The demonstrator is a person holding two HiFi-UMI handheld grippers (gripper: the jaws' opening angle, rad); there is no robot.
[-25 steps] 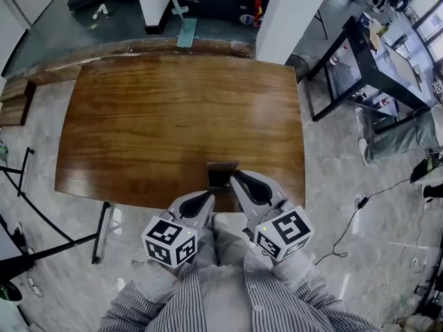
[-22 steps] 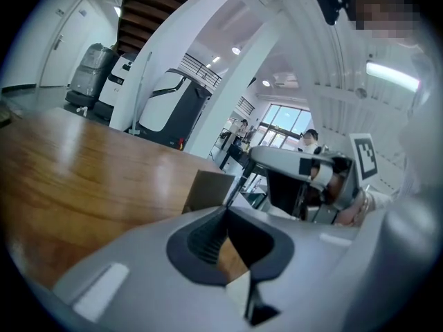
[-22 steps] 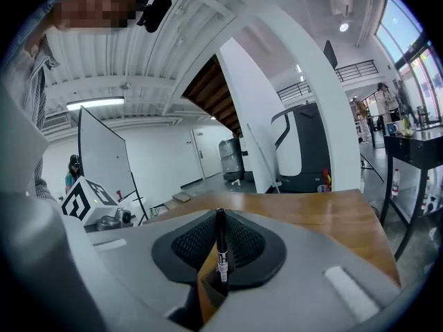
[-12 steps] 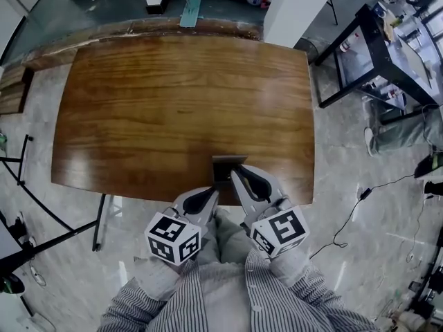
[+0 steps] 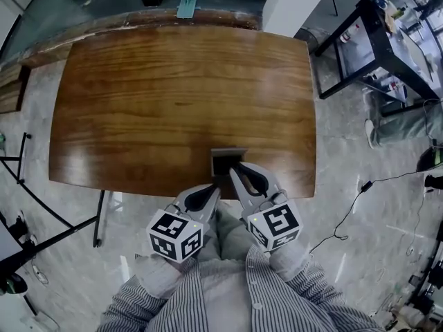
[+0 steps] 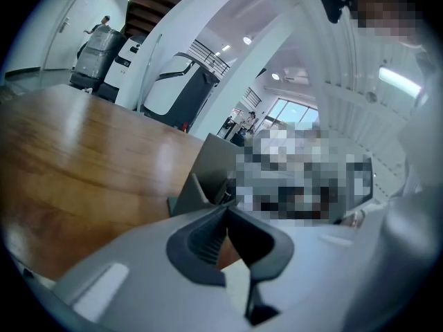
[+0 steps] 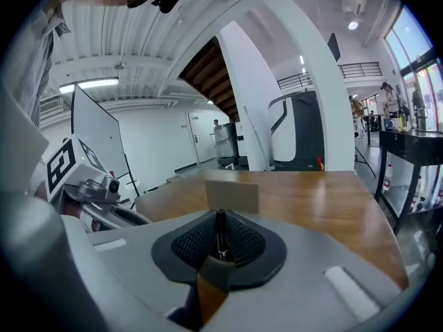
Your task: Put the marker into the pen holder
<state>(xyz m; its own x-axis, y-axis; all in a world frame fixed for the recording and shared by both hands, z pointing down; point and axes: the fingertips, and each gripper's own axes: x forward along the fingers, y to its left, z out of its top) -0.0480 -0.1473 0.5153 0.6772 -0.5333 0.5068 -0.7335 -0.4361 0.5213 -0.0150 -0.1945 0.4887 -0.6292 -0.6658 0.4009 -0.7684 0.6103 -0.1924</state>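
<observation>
The pen holder (image 5: 227, 162) is a small square grey box standing near the table's front edge; it also shows in the right gripper view as the pen holder (image 7: 231, 194) just beyond the jaws. My right gripper (image 5: 233, 169) has its tips at the holder's near right side. It is shut on a thin black marker (image 7: 220, 237), which stands upright between the pads of the right gripper (image 7: 219, 218). My left gripper (image 5: 213, 191) sits just short of the holder, over the table edge. Its jaws meet with nothing between them in the left gripper view (image 6: 227, 210), where the pen holder (image 6: 206, 178) stands close ahead.
The brown wooden table (image 5: 173, 95) stretches away beyond the holder. A black-framed bench (image 5: 387, 54) stands off to the right, and a cable (image 5: 346, 220) lies on the floor. White pillars (image 7: 256, 109) rise behind the table.
The head view has drifted, so the table sits lower and nearer in frame. Both grippers stay close to the holder, the right one still closed on the marker.
</observation>
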